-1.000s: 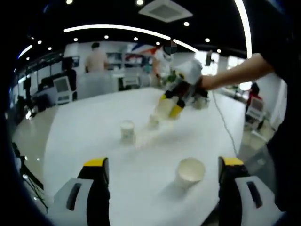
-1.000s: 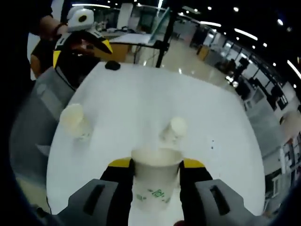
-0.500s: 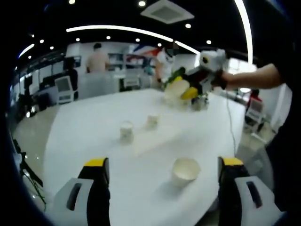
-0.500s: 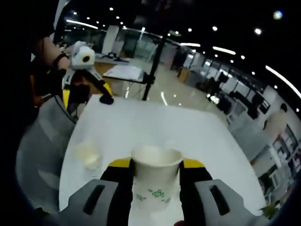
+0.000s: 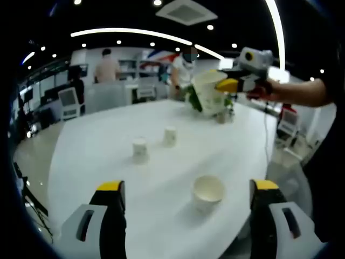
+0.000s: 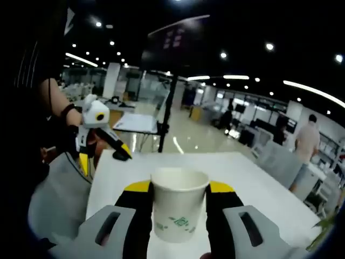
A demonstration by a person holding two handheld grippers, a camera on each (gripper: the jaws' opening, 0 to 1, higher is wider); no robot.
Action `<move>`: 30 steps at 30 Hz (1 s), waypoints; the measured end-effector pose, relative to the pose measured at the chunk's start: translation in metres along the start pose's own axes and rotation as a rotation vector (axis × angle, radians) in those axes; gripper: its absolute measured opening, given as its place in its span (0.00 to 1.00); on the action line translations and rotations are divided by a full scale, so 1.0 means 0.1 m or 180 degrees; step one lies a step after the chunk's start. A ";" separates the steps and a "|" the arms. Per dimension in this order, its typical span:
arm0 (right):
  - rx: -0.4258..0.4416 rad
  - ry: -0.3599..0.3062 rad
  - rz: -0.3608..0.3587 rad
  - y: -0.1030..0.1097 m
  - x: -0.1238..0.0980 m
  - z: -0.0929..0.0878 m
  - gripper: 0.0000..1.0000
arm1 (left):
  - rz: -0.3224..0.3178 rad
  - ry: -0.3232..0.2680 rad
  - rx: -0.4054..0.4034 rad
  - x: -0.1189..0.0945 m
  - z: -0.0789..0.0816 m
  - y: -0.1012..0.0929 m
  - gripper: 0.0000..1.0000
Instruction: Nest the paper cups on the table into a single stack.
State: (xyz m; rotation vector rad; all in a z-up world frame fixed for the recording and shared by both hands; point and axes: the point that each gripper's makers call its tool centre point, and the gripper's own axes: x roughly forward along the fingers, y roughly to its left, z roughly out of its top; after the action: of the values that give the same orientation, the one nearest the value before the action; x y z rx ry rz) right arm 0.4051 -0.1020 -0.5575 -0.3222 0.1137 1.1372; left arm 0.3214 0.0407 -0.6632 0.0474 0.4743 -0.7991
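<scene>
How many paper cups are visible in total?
4: one held in the right gripper, one near cup between the left gripper's fingers, and two farther cups on the table at and.

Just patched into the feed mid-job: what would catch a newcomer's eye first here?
The right gripper holds a paper cup with a green print between its jaws, lifted high above the white table. In the left gripper view, an open-mouthed cup stands near the table's closer edge between the open jaws of the left gripper, and two small cups stand farther back.
</scene>
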 end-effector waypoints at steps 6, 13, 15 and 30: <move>0.0441 -0.0380 -0.0081 0.10 -0.08 0.03 0.35 | -0.0024 -0.0006 0.0035 0.00 0.00 0.01 0.92; 0.0517 -0.0512 -0.0120 0.23 -0.07 0.03 0.35 | -0.0029 0.0021 0.0020 0.00 -0.06 0.03 0.92; 0.0586 -0.0539 -0.0116 0.26 -0.04 0.00 0.35 | -0.0025 0.0029 -0.0015 0.01 -0.08 0.04 0.92; 0.0863 -0.0690 0.0032 0.71 0.28 -0.23 0.36 | -0.0003 0.0015 -0.0047 0.00 -0.09 0.08 0.91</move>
State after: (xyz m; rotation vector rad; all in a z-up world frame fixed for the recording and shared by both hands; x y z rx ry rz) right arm 0.3540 -0.0577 -0.5999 0.0431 0.0768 1.1436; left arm 0.3236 0.0486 -0.6726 0.0355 0.4847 -0.7964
